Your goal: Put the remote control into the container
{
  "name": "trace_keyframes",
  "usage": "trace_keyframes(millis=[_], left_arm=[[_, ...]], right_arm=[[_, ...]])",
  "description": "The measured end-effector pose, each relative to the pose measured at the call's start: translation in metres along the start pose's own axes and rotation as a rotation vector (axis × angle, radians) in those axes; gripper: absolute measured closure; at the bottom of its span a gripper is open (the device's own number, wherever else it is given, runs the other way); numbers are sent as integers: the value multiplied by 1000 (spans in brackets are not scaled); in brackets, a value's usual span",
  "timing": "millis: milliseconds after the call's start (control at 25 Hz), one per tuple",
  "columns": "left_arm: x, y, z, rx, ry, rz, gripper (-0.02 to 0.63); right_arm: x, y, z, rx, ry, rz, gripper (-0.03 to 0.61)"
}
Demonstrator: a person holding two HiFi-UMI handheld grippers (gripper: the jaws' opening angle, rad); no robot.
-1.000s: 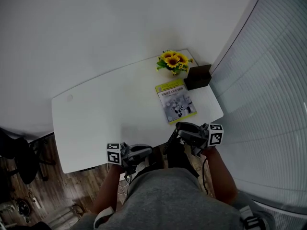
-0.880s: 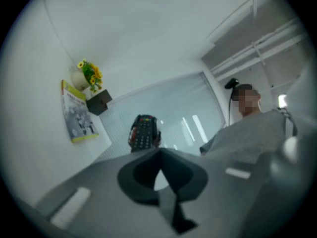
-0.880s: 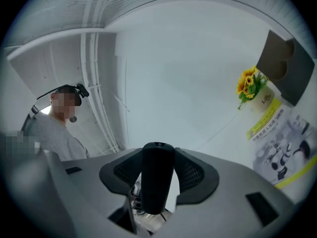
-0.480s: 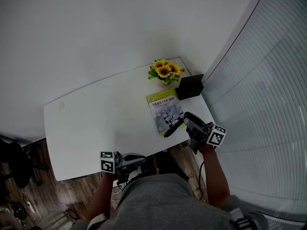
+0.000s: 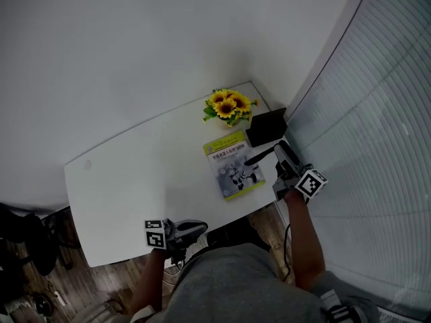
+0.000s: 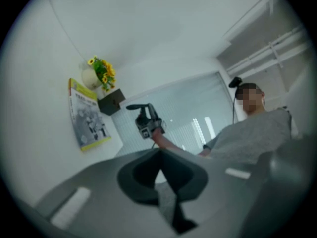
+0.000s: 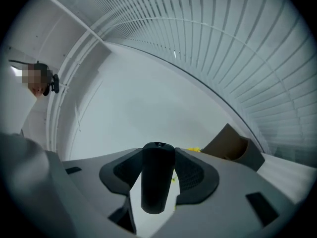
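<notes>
My right gripper [image 5: 277, 152] is shut on a black remote control [image 5: 261, 155], held in the air above the table's right end. The remote points toward the dark brown open container [image 5: 267, 127] near the back right corner and hangs just short of it. In the right gripper view the remote [image 7: 157, 177] stands up between the pads, with the container [image 7: 233, 148] to the right beyond it. My left gripper [image 5: 182, 231] is shut on nothing at the table's front edge. In its own view the jaws [image 6: 159, 175] meet, and the remote [image 6: 136, 106] shows far off.
A yellow-edged booklet [image 5: 234, 163] lies flat on the white table [image 5: 135, 173], left of the remote. A pot of sunflowers [image 5: 227, 105] stands at the back, next to the container. Slatted blinds [image 5: 377, 113] close off the right side. A chair [image 5: 27, 241] stands at lower left.
My right gripper has carried the remote from the table's front edge up and right, over the booklet's corner, toward the container. The left gripper stayed by the front edge.
</notes>
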State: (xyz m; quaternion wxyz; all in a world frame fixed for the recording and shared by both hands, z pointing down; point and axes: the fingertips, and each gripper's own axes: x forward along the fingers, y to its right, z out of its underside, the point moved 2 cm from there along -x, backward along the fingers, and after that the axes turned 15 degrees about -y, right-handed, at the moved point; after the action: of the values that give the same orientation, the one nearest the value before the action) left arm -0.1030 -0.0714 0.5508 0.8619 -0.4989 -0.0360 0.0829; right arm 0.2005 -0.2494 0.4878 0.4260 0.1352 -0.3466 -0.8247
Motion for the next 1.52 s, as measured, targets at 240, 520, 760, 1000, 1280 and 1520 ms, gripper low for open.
trace_keyframes(millis=[240, 520, 760, 1000, 1280, 1520], left_arm=[[14, -17, -20, -19, 4, -12, 615], [24, -26, -34, -38, -6, -23, 615], [29, -38, -38, -57, -30, -66, 615], [34, -47, -48, -78, -30, -100, 615], [36, -61, -59, -104, -18, -148, 615], [47, -72, -70, -115, -23, -157, 615]], right_arm=[[8, 28, -29, -114, 18, 152, 368], [29, 41, -50, -299, -29, 280, 368], [51, 51, -57, -443, -84, 357, 368], [73, 64, -63, -509, -143, 384, 368], [94, 82, -57, -570, -219, 403, 368], [100, 100, -40, -574, -279, 407, 368]])
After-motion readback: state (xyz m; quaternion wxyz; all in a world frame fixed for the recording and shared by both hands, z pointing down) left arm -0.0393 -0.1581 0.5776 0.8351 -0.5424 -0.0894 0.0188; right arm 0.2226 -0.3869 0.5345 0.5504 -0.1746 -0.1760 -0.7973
